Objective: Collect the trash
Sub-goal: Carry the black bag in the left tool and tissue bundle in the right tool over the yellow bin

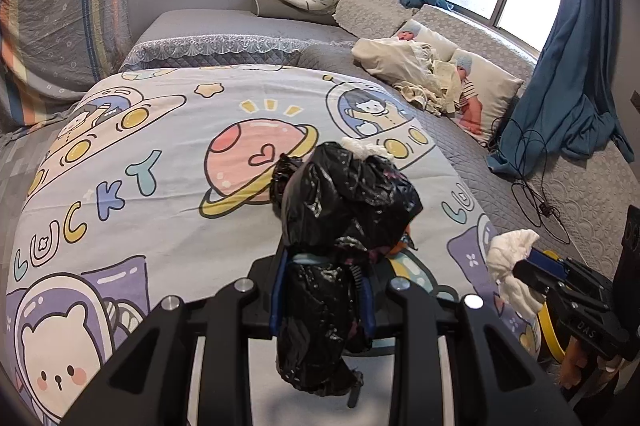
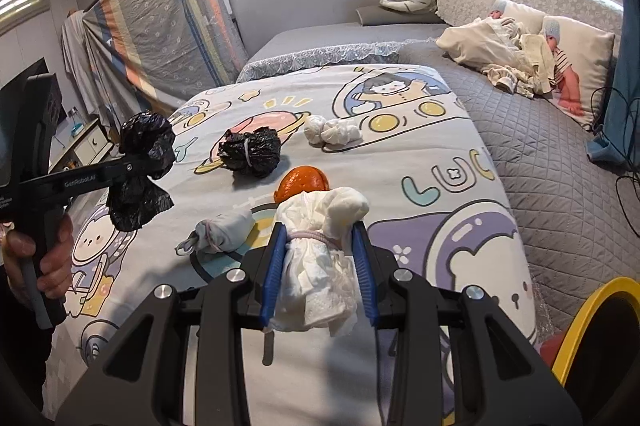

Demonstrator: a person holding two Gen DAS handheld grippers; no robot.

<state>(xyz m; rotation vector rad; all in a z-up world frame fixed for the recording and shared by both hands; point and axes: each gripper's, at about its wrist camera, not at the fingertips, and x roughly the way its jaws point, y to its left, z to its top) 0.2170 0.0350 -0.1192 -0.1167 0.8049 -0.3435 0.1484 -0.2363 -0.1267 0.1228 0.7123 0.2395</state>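
Bedspread (image 2: 400, 161) with cartoon prints fills my view, carrying a black bag bundle (image 2: 251, 153), white wads (image 2: 332, 130) and an orange (image 2: 302, 181). My left tongs (image 1: 322, 266) clamp a black bag (image 1: 344, 209); my right tongs (image 2: 320, 246) clamp a tissue bundle (image 2: 320, 266), both lifted above it.

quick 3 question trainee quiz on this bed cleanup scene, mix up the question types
1. True or false: the left gripper is shut on a crumpled black plastic bag bundle.
2. What does the right gripper hold? A) orange fruit B) white tissue bundle tied with a band C) plush tiger
3. Fill in: on the cartoon-print bedspread a second tied black bag lies beside a pink ____.

Key: 1 true; 2 B, the white tissue bundle; 3 planet.
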